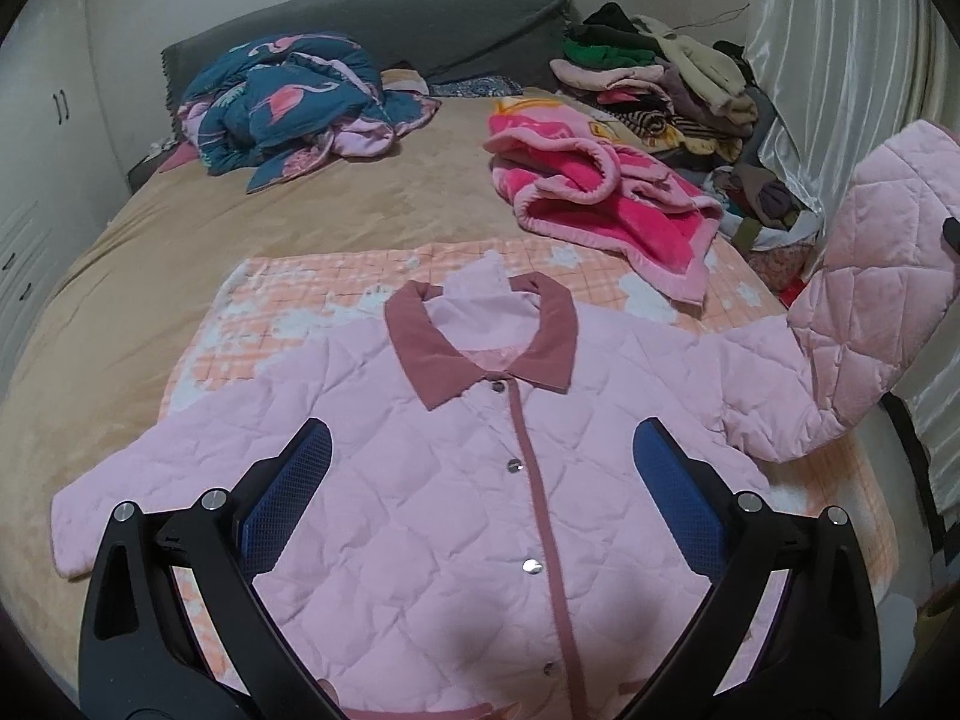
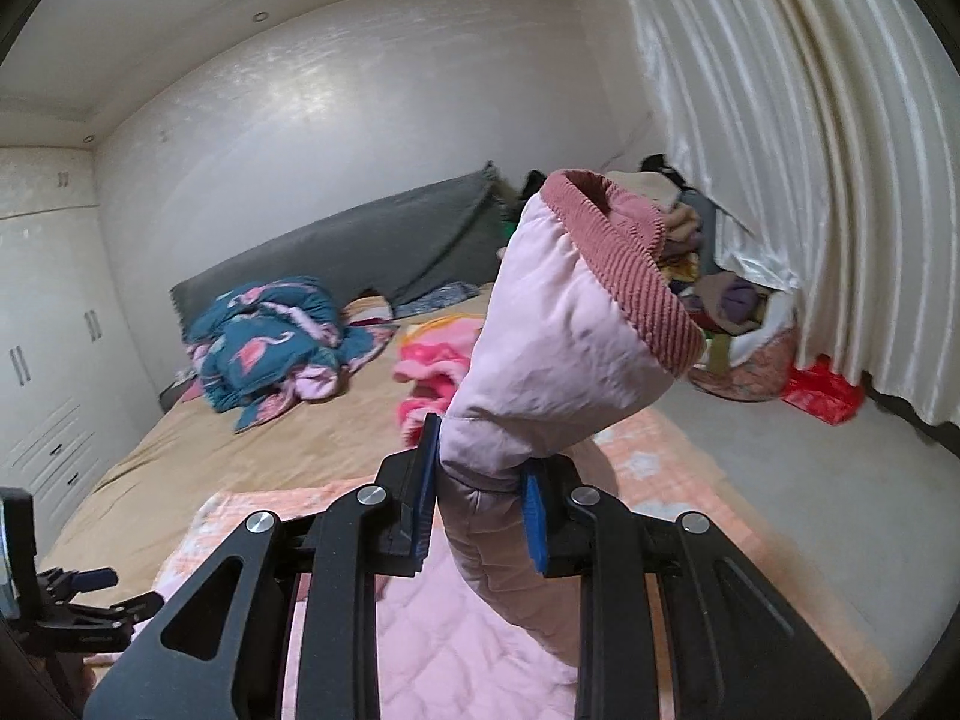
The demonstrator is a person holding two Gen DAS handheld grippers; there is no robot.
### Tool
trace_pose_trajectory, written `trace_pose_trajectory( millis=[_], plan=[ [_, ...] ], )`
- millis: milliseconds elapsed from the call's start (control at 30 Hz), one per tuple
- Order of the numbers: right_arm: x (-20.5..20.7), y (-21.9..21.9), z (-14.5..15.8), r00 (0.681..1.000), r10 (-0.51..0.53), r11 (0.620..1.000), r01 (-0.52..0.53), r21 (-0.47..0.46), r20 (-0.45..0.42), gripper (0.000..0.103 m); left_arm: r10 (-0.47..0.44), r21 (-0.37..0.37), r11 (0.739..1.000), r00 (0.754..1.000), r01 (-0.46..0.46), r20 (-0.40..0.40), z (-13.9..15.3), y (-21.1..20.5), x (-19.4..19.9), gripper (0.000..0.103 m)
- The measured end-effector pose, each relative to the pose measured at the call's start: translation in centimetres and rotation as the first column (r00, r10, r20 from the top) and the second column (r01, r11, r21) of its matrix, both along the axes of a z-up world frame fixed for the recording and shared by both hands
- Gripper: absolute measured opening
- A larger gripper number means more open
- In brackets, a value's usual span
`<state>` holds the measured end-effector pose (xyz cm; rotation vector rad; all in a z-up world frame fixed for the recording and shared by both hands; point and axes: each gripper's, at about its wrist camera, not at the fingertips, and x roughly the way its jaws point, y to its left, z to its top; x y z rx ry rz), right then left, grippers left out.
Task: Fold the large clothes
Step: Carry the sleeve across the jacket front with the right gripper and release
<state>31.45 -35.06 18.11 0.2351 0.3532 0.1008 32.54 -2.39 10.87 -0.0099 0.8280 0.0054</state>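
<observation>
A pink quilted jacket with a dusty-rose collar and snap buttons lies face up on the bed. My left gripper hovers above its chest, open, blue pads wide apart and nothing between them. The jacket's right sleeve is lifted off the bed at the right. In the right wrist view my right gripper is shut on that sleeve, whose ribbed rose cuff stands above the pads. The left gripper shows at the lower left there.
The jacket rests on a peach checked blanket over a tan bedsheet. A teal flamingo quilt, a pink fleece blanket and a pile of clothes lie farther back. Curtains hang on the right, wardrobes on the left.
</observation>
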Motion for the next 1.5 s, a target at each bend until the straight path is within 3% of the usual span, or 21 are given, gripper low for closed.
trace_pose_trajectory(
  millis=[200, 333, 667, 967, 1233, 1367, 1500],
  plan=[
    [1.0, 5.0, 0.1, 0.995, 0.096, 0.995, -0.096, -0.019, 0.002, 0.023, 0.083, -0.097, 0.992, 0.997, -0.083, -0.008, 0.2, 4.5, 0.5, 0.094],
    [1.8, 8.6, -0.1, 0.988, 0.151, 0.988, -0.151, -0.022, 0.001, 0.023, 0.107, -0.123, 0.987, 0.994, -0.107, -0.008, 0.2, 6.6, 0.9, 0.095],
    [3.6, 18.2, -2.9, 0.965, 0.253, 0.964, -0.257, -0.068, -0.060, 0.023, 0.163, -0.230, 0.959, 0.986, -0.162, -0.013, -0.1, 11.8, 0.7, 0.094],
    [3.3, 27.2, -8.3, 0.934, 0.324, 0.920, -0.348, -0.180, -0.147, 0.023, 0.221, -0.224, 0.952, 0.974, -0.206, 0.042, -0.6, 15.2, -0.5, 0.094],
    [2.6, 32.2, -14.7, 0.899, 0.362, 0.890, -0.412, -0.197, -0.247, 0.024, 0.229, -0.285, 0.930, 0.973, -0.231, -0.038, -4.1, 17.8, -0.8, 0.094],
    [2.0, 34.1, -17.9, 0.869, 0.382, 0.873, -0.451, -0.187, -0.313, 0.024, 0.225, -0.344, 0.908, 0.971, -0.237, -0.077, -5.5, 19.3, -1.0, 0.094],
    [1.0, 35.9, -19.9, 0.838, 0.407, 0.845, -0.496, -0.199, -0.363, 0.026, 0.233, -0.353, 0.901, 0.968, -0.251, -0.093, -6.3, 20.2, -1.3, 0.094]
  ],
)
